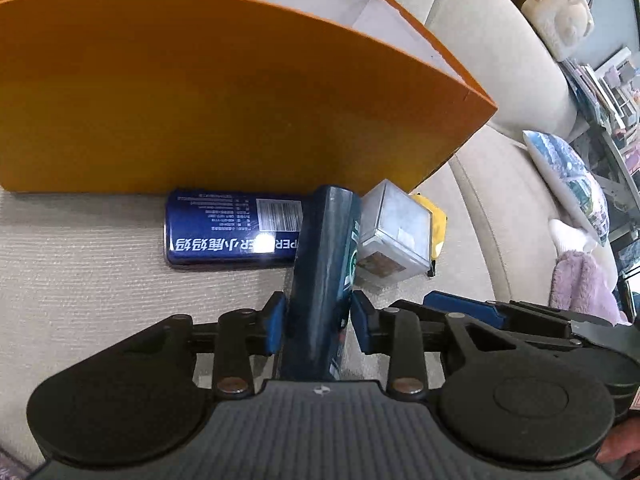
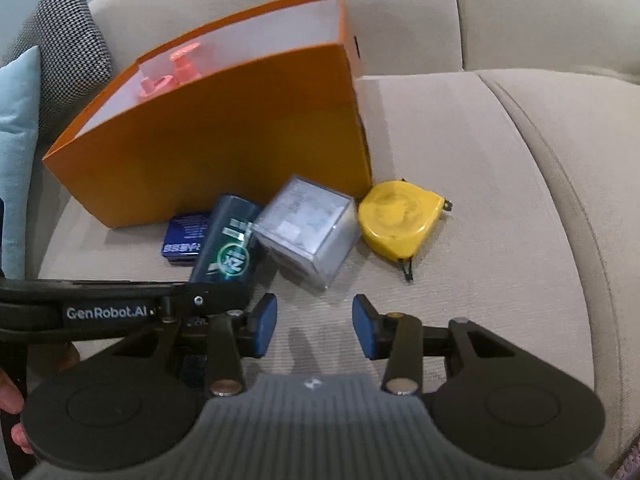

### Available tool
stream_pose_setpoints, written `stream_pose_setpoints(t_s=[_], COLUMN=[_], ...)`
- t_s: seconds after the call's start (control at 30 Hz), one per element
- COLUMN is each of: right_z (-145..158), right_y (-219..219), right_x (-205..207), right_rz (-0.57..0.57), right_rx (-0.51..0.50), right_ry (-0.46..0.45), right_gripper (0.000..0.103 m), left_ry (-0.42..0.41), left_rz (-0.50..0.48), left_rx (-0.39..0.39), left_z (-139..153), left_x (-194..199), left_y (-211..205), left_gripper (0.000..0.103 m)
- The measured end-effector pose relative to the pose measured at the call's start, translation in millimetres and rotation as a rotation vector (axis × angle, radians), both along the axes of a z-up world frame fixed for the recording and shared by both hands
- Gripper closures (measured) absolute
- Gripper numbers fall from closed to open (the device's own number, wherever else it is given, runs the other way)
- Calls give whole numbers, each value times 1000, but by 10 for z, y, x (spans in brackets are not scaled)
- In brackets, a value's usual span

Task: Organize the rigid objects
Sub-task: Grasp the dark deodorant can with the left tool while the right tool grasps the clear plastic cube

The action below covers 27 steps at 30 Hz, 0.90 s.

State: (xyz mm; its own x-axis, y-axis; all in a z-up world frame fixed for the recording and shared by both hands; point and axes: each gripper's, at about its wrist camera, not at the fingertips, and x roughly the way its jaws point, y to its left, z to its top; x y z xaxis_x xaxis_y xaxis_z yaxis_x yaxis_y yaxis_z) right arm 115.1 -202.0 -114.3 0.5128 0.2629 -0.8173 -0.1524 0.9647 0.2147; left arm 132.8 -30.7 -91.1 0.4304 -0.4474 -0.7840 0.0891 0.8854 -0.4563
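My left gripper (image 1: 318, 320) is shut on a dark teal bottle (image 1: 324, 276) that points toward the orange paper bag (image 1: 224, 112). The bottle (image 2: 228, 240) and the left gripper's arm also show in the right wrist view. A blue can (image 1: 232, 228) lies on its side against the bag. A clear plastic cube box (image 2: 308, 228) and a yellow tape measure (image 2: 400, 220) lie right of the bottle. Pink items (image 2: 172, 72) sit inside the bag (image 2: 224, 136). My right gripper (image 2: 314, 326) is open and empty, just in front of the cube box.
All lies on a beige sofa seat (image 2: 460, 160). A light blue cushion (image 2: 18, 152) and a houndstooth cushion (image 2: 68, 40) stand at the left. A printed cushion (image 1: 568, 184) and a purple cloth (image 1: 580, 284) lie at the right in the left wrist view.
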Motion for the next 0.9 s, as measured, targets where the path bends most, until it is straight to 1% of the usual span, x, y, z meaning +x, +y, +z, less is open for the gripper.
stream_pose_setpoints(t_s=[0.2, 0.33, 0.4, 0.47, 0.53, 0.57, 0.67, 0.73, 0.8, 0.9], right_z=[-8, 93, 142, 180, 216, 238, 282, 275, 254, 199], right_y=[-33, -32, -23, -18, -27, -32, -6, 56, 109, 123], right_x=[35, 4, 12, 44, 91, 118, 207, 282, 359, 466], right_rz=[-2, 15, 27, 39, 23, 8, -24, -45, -65, -105], right_rx=[-4, -16, -40, -56, -51, -35, 12, -5, -17, 15], right_ry=[-7, -48, -73, -89, -97, -98, -89, -75, -58, 0], right_gripper=[58, 57, 50, 49, 44, 39, 31, 30, 30, 30], left_ry=[-5, -34, -46, -58, -72, -82, -103, -108, -106, -110], left_rz=[-1, 17, 31, 43, 61, 68, 84, 102, 115, 117], left_rx=[-1, -9, -5, 0, 8, 14, 32, 37, 25, 13], left_z=[56, 161, 218, 248, 277, 292, 307, 304, 302, 291], left_x=[-12, -56, -65, -62, -57, -58, -71, -76, -83, -96], left_y=[65, 99, 132, 151, 153, 161, 183, 220, 276, 332], left_gripper=[66, 66, 66, 66, 67, 67, 67, 67, 67, 67])
